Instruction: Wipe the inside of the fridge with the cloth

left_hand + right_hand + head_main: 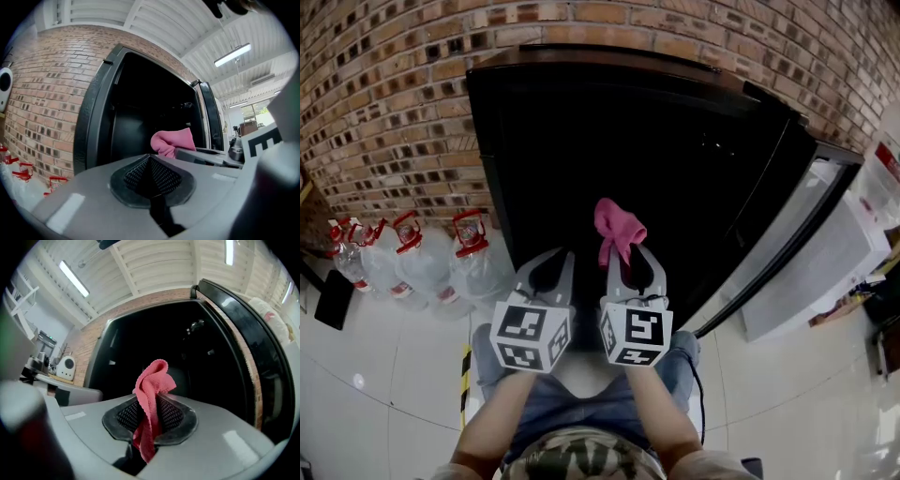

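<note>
I see a black fridge (581, 122) standing open against a brick wall (394, 94), its door (787, 225) swung out to the right and its inside dark. My right gripper (633, 258) is clamped on the pink cloth (617, 225), which bunches up above the jaws and is held in front of the fridge opening. My left gripper (551, 267) sits just beside the right one, jaws pressed together and empty. Clear water bottles (469, 253) with red caps stand on the floor at the left, by the wall.
</note>
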The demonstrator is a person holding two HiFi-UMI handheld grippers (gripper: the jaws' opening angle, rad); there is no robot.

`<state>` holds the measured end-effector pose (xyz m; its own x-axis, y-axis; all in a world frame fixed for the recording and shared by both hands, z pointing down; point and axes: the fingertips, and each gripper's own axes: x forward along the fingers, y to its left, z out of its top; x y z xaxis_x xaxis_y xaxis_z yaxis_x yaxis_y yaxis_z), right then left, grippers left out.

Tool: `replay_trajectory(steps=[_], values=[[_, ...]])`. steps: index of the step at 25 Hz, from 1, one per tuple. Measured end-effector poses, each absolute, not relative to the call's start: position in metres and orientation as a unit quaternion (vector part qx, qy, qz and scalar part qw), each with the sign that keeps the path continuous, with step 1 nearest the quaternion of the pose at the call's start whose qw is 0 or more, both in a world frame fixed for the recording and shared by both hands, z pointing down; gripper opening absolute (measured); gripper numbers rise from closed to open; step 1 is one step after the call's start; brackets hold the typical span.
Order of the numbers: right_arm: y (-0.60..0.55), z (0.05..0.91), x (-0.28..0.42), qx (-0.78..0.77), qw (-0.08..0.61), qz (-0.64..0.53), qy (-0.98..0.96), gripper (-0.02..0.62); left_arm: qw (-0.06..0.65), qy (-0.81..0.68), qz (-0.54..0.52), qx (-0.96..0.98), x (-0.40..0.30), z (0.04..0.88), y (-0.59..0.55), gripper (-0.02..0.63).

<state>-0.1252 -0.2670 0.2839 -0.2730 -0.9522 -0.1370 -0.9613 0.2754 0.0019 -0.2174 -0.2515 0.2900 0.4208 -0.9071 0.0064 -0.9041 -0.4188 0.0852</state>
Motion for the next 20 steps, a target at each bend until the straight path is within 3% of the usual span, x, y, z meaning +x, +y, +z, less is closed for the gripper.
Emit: replay_trajectory(steps=[7, 14, 20], values=[[-0.251, 0.317, -0.196, -0.545, 0.042, 0.025, 0.837, 0.072, 0.045, -0.564, -0.027, 0.824, -0.25, 0.299, -0.248, -0.011], [-0.258, 0.343, -0.227, -0.52, 0.044, 0.008, 0.853, 0.072, 0.033, -0.587, -0.021, 0.809, -0.275, 0.304, -0.242, -0.009], [-0.296, 0.369, -0.244, -0.519, 0.005, 0.005, 0.854, 0.072, 0.035, -0.583, -0.029, 0.811, -0.279, 0.299, -0.241, -0.009]])
